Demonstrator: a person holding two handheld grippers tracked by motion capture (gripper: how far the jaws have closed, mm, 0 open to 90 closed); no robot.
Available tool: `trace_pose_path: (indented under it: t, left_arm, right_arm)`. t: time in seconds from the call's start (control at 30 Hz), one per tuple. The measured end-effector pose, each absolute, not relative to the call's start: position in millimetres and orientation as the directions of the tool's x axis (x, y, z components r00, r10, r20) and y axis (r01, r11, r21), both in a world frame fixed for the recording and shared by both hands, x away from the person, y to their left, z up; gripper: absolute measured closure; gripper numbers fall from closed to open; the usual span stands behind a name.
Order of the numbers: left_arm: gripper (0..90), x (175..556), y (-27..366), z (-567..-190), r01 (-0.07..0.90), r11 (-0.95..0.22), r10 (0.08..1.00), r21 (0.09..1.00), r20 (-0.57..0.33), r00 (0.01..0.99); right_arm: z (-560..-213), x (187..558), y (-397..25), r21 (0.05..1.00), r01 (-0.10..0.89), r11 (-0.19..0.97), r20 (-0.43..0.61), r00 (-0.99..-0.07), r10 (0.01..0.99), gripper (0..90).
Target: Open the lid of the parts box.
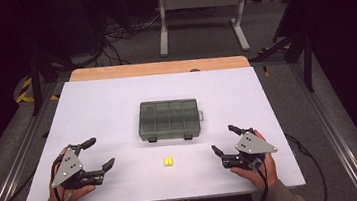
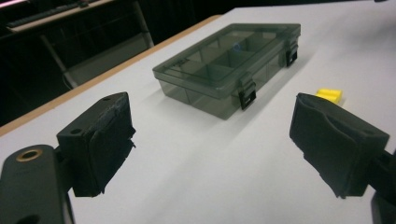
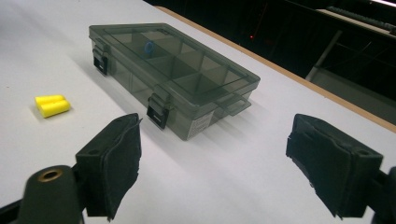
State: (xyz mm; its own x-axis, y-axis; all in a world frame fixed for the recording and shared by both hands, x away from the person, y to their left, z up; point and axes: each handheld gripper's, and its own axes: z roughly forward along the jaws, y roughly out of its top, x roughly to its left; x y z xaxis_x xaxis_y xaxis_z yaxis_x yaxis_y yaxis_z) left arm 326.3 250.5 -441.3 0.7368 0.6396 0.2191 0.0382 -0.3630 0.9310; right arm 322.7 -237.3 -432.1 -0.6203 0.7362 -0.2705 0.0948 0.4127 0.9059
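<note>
A smoky grey plastic compartment box (image 1: 170, 119) with two black latches lies closed in the middle of the white table (image 1: 97, 114). The same box (image 2: 229, 65) (image 3: 173, 79) shows ahead of each gripper; a small blue item sits in one compartment. A pair of yellow earplugs (image 1: 168, 161) (image 2: 329, 95) (image 3: 52, 105) lies in front of the box. My left gripper (image 1: 99, 153) (image 2: 210, 149) rests near the front left, open and empty. At the front right my right gripper (image 1: 224, 140) (image 3: 215, 163) stands open, nothing between its fingers.
A wooden strip (image 1: 158, 68) runs along the table's far edge. Beyond it stand a metal stand's legs (image 1: 203, 22) and cables on a dark floor. Metal rails (image 1: 319, 116) flank the table.
</note>
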Motion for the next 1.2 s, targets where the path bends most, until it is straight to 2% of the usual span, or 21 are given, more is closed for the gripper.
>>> trace_pose_path:
  t: [0.27,0.4,0.53,0.7,0.97,1.07,1.2]
  left_arm:
    - [13.7,327.3,244.1,-446.4,0.046,-0.398,0.609,0.916,0.226,0.76]
    - [15.1,328.3,246.5,-445.2,0.06,-0.354,0.623,0.933,0.188,0.759]
    - [16.4,336.3,236.8,-441.7,0.043,-0.363,0.603,0.931,0.2,0.772]
    - [16.9,362.3,217.0,-434.0,0.037,-0.371,0.587,0.928,0.203,0.784]
    - [16.3,403.5,186.1,-416.5,0.038,-0.321,0.57,0.946,0.161,0.806]
    - [16.1,417.2,175.3,-416.2,0.053,-0.328,0.568,0.943,0.152,0.809]
    - [15.0,429.6,170.4,-431.5,0.121,-0.368,0.559,0.922,0.115,0.821]
  right_arm:
    - [-437.1,327.0,-236.6,0.911,0.107,0.399,-0.25,-0.625,0.739,17.7]
    - [-436.0,329.1,-233.6,0.913,0.105,0.395,-0.248,-0.626,0.74,17.8]
    - [-433.9,336.5,-231.8,0.911,0.106,0.398,-0.252,-0.622,0.741,18.3]
    - [-429.4,352.9,-230.8,0.923,0.122,0.366,-0.215,-0.625,0.751,18.3]
    - [-420.2,404.1,-213.1,0.916,0.176,0.36,-0.162,-0.659,0.735,18.4]
    - [-418.3,416.7,-205.1,0.912,0.192,0.363,-0.147,-0.672,0.725,18.7]
    - [-423.8,424.1,-196.9,0.889,0.226,0.398,-0.138,-0.698,0.703,18.5]
